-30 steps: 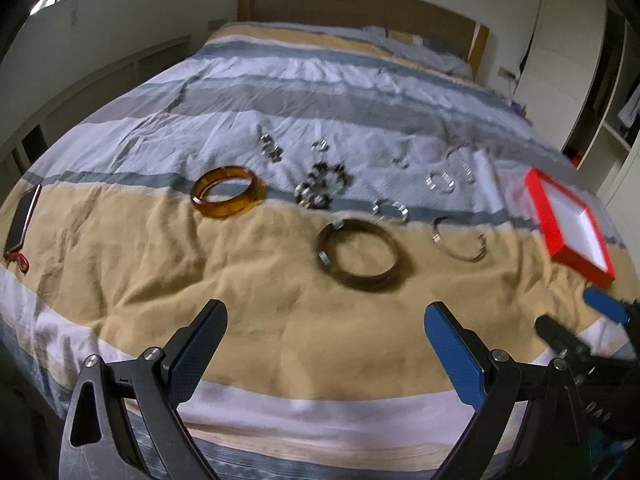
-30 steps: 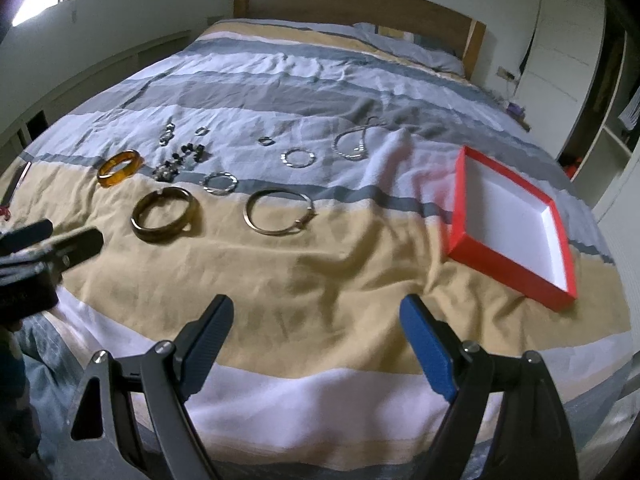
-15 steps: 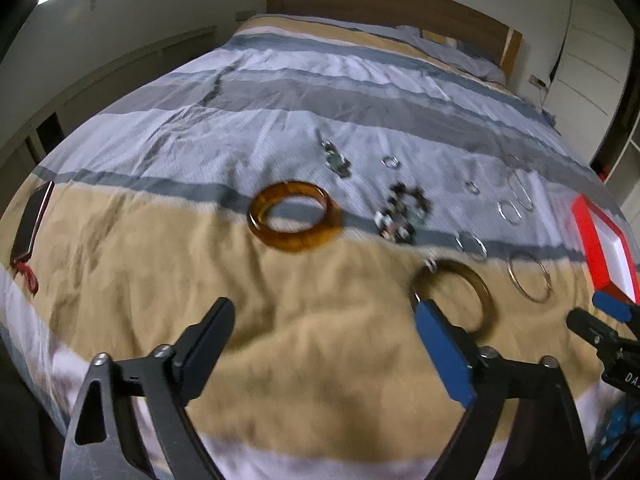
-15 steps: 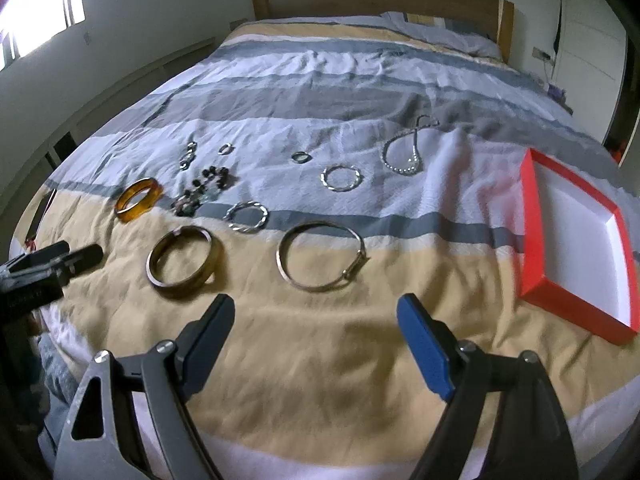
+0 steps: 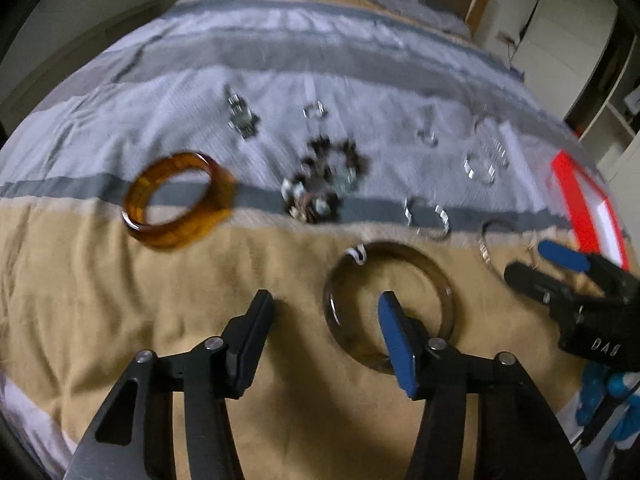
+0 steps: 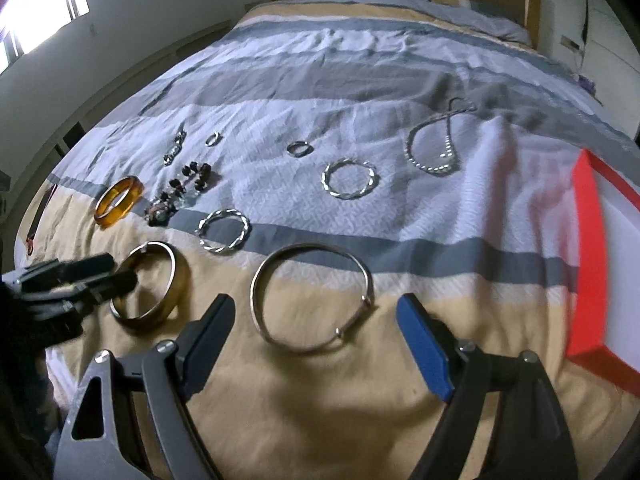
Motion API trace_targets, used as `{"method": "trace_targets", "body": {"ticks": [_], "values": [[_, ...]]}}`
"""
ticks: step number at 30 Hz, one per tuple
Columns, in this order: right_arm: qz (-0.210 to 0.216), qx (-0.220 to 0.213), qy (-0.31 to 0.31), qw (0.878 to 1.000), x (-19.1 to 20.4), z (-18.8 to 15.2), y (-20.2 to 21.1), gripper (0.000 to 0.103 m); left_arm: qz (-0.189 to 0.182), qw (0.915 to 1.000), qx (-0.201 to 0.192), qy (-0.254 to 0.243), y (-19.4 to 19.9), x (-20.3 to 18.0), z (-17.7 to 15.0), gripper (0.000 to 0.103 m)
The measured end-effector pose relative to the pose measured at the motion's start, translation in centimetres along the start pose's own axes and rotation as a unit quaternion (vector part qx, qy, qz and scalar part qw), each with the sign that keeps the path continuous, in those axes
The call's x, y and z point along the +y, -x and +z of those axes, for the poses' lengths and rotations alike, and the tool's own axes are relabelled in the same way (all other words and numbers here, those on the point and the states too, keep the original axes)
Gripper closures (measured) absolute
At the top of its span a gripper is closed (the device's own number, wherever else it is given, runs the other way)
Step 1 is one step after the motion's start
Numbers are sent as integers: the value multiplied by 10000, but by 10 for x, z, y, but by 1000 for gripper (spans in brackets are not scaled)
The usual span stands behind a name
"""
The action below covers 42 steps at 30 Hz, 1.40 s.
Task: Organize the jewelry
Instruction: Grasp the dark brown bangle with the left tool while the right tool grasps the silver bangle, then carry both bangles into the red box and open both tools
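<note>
Jewelry lies spread on a striped bed cover. My left gripper point(image 5: 324, 304) hangs low over a brown bangle point(image 5: 400, 249); its blue finger is inside the ring and its black finger outside to the left. The jaws are closing with the bangle's left rim between them, and the pads are clear of it. My right gripper point(image 6: 314, 304) is open, and a thin silver bangle point(image 6: 256, 288) lies flat between its fingertips. An amber bangle point(image 5: 180, 236) and a beaded bracelet point(image 5: 324, 184) lie further back on the left. The right wrist view shows the left gripper point(image 6: 122, 268) at the brown bangle point(image 6: 180, 284).
A red box with a white inside point(image 6: 588, 260) stands open at the right. Two twisted silver rings point(image 6: 240, 224) point(image 6: 350, 179), a silver necklace point(image 6: 432, 152) and small rings point(image 6: 299, 149) lie beyond. A dark flat object point(image 6: 40, 216) is at the bed's left edge.
Both grippers came forward and down toward the bed. The left jaws narrowed and its blue finger entered the brown bangle. The silver bangle now sits between the right fingers.
</note>
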State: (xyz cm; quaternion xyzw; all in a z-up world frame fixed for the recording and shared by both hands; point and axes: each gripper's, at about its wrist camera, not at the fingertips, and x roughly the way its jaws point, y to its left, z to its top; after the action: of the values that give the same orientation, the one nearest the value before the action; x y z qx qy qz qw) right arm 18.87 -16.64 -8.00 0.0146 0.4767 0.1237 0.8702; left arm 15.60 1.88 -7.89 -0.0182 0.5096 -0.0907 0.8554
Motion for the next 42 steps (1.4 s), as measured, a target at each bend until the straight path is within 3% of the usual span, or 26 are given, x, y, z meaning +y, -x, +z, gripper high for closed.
{"method": "trace_targets", "body": {"ticks": [4,7,10,12,19,30,36,42], "values": [[94,94,50,9999,-1,3,-13,21,186,9997,92,-91,-10,-7,0,54],[72,80,212,9997,5,3,-17,21,270,9995,79,-147,-13,-9,1,67],[-43,83,389,9992,8,1,-20,34,250,9995,79,-187,-13,-12,1,86],[-21,72,426,9991,7,-1,-19,34,244,9995,71,-185,-13,-12,1,91],[24,-4,230,9997,5,-12,2,35,111,9999,13,39,-1,-13,-4,93],[-148,-507,-199,9984,-12,-37,79,35,28,10000,-88,-19,35,-34,-22,94],[-395,-758,-396,9956,-43,-47,120,35,-230,9993,-162,-228,51,-68,-20,94],[-778,-901,-671,9906,-99,-58,153,35,-587,9954,-228,-715,56,-132,-2,94]]}}
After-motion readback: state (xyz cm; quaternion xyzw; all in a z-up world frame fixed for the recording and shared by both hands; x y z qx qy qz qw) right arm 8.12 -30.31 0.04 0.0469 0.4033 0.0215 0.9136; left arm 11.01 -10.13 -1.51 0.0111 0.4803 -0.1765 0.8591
